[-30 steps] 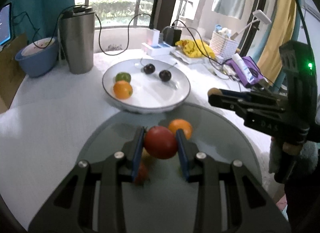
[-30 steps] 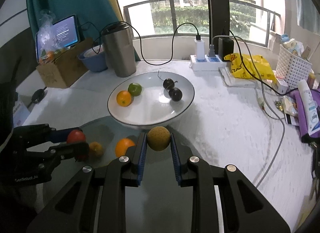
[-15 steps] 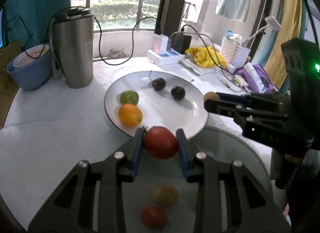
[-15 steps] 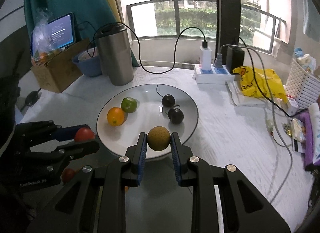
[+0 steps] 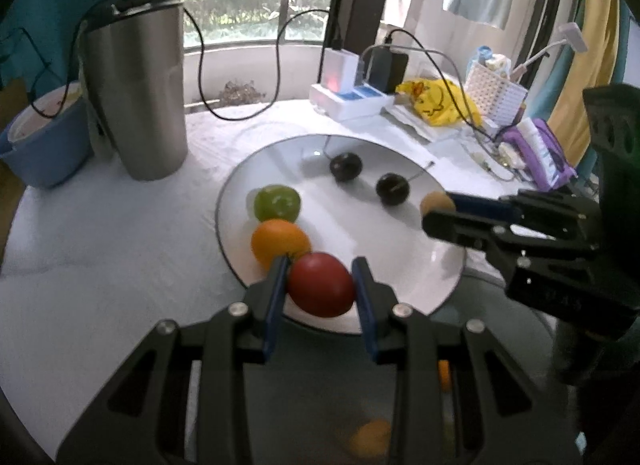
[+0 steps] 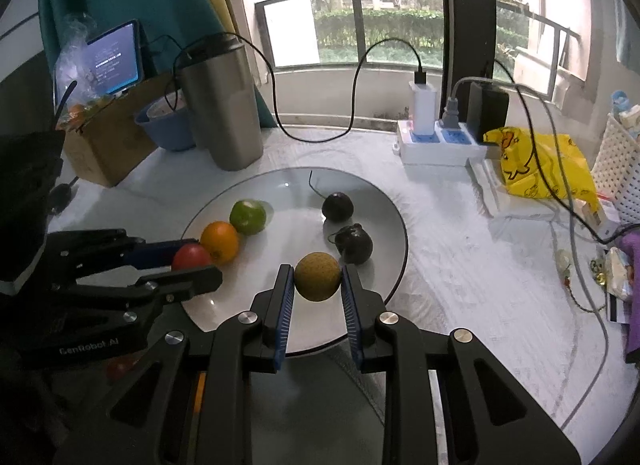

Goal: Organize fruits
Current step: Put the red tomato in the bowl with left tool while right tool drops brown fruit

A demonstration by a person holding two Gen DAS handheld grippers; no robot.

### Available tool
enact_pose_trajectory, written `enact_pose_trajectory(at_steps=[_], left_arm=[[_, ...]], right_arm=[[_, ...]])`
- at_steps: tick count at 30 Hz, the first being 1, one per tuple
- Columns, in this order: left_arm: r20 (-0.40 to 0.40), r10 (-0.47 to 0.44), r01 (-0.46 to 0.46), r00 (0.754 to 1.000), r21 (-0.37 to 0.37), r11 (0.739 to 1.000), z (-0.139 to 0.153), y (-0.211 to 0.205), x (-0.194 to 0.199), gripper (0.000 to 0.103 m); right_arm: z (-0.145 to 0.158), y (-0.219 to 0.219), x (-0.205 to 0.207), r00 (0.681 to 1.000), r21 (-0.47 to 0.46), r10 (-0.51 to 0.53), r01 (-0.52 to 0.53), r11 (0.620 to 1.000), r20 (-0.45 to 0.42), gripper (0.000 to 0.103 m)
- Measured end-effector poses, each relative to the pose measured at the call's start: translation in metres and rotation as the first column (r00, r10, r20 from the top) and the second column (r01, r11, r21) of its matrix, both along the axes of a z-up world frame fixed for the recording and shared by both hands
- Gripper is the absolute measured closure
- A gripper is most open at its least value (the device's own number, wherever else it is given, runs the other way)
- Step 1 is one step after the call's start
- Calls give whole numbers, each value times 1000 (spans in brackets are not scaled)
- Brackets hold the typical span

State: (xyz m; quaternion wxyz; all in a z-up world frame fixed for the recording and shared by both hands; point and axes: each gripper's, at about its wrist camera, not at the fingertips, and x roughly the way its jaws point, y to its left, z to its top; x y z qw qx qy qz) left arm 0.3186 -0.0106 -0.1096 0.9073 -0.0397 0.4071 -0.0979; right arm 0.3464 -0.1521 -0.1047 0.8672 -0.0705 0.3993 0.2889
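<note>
Here, a smooth red tomato [image 5: 321, 284], a rough tan fruit [image 6: 317, 276].

The lettering "GenRobot.AI" is printed in pale characters on the black body of the left gripper [image 6: 197, 268], as seen from the right wrist view. Lines of light text are shown on the lit tablet screen [image 6: 115, 59] behind the cardboard box, but they are too small to be read.
</note>
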Motion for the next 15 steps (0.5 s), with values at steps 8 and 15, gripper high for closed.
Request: enact_pose_trajectory(at_steps=[8, 15], left_arm=[[-8, 2, -2, 1000, 18, 1000, -8, 1, 18, 69], [-8, 13, -13, 1000, 29, 999, -14, 3, 34, 69]], right_arm=[[-13, 9, 10, 1000, -29, 0, -1, 1000, -27, 77], [-19, 10, 19, 1000, -56, -23, 22, 998, -20, 77]])
